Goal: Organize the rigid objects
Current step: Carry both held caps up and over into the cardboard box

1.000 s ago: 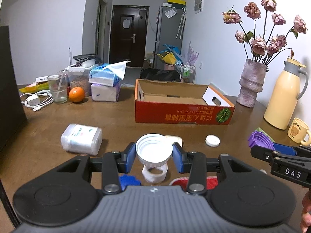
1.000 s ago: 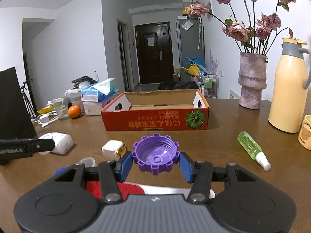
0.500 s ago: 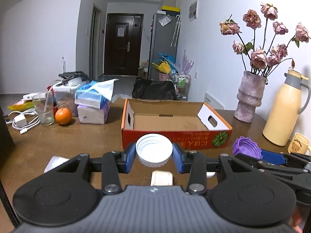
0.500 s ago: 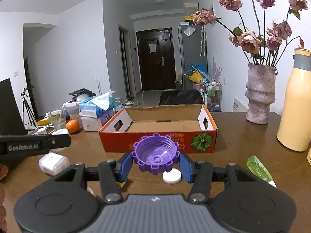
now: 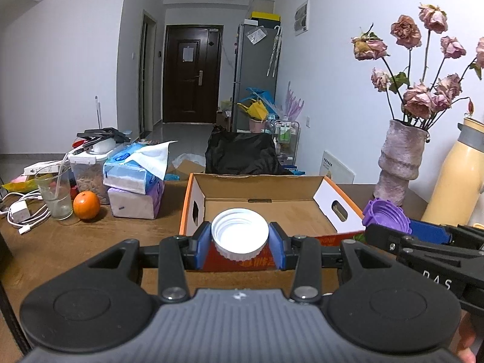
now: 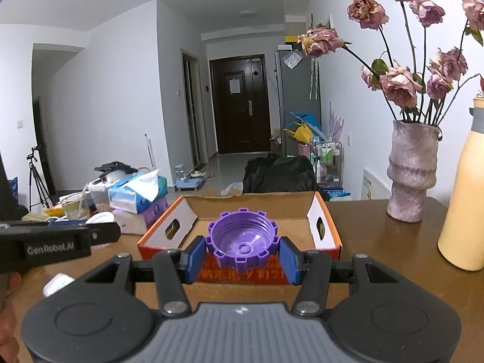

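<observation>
An orange [image 5: 86, 204] sits on the bench [image 5: 90, 242] between a drinking glass [image 5: 56, 195] and stacked tissue packs [image 5: 133, 187]. At the right, a vase of dried roses [image 6: 413, 175] stands beside a yellow flask [image 6: 462, 211].

Left tongs [image 5: 240, 240] clamped, right tongs [image 6: 243, 250] clamped, side by side

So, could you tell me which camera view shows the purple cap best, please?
The right wrist view: the purple cap sits centred between the right gripper pads, its open side and notched rim plainly visible. The left wrist view shows it only at the right edge, side-on and partly hidden by that gripper.
</observation>
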A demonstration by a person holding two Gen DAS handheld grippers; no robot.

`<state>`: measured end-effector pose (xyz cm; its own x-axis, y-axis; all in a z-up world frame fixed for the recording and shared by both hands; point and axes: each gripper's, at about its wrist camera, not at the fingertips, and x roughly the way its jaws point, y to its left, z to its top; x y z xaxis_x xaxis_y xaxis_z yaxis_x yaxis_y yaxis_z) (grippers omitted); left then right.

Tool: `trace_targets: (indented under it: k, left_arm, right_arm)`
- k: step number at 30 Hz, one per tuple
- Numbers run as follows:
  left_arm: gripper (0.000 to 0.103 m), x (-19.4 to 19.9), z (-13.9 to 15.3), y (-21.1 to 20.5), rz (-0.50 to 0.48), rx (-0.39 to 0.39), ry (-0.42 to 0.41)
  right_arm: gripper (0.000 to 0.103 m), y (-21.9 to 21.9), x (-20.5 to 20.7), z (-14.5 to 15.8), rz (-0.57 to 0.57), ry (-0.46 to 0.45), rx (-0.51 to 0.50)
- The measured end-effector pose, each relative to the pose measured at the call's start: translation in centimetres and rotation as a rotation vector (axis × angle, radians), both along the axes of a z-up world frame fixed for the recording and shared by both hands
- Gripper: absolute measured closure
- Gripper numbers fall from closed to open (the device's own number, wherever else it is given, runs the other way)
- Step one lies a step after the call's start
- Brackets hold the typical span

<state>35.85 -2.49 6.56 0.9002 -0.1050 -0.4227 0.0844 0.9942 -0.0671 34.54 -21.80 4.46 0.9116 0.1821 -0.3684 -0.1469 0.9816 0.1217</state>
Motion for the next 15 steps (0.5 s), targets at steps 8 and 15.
trace_targets:
  k: [8, 15]
  left_arm:
    - [0.062, 4.4, -0.6, -0.2, 0.025, 0.02, 0.042]
    - [0.062, 8.0, -1.3, -0.4, 0.041, 0.039, 0.062]
  right_arm:
    - [0.051, 0.2, 4.1, 0.1, -0.008, 0.007, -0.02]
    - [0.051, 0.5, 7.8, -0.6, -0.013, 0.034, -0.03]
